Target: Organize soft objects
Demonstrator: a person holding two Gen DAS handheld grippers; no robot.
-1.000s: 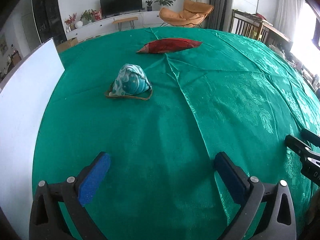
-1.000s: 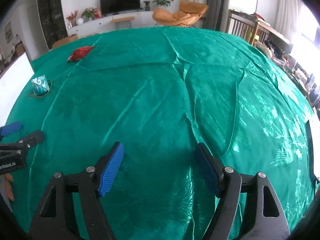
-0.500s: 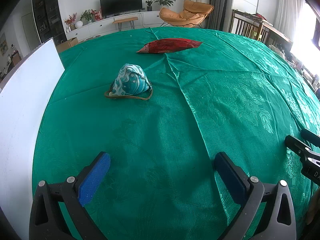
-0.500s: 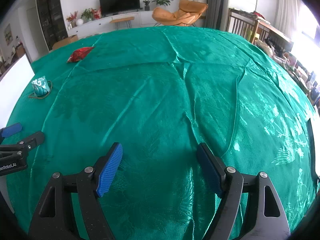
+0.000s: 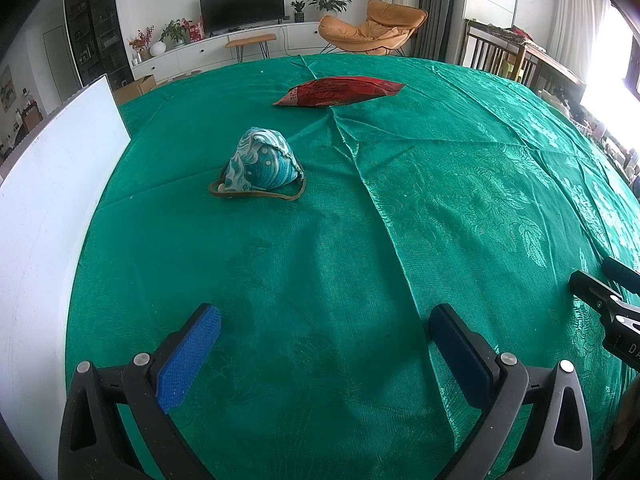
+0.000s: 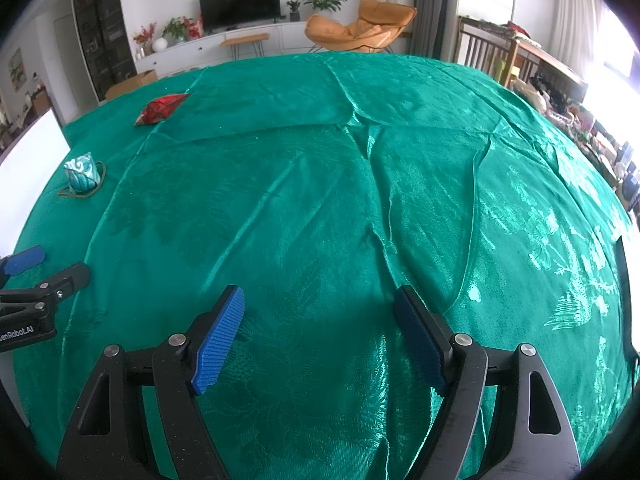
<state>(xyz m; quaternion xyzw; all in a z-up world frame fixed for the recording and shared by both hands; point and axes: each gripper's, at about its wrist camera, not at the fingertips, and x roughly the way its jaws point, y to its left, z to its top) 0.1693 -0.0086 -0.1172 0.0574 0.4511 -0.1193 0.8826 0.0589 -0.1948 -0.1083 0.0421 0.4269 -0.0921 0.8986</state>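
While unchanged, both claws [image 5: 324,316] agape.

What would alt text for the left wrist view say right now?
The open left tool hovers empty above a green tablecloth. Ahead of it sits a blue patterned pouch ringed by a brown cord, with a flat red packet farther back. A white board lines the left edge, and the right tool pokes in at right.

Left gripper [image 5: 324,322], black frame, blue ribbed pads, silver screws; right gripper [image 6: 318,306] alike
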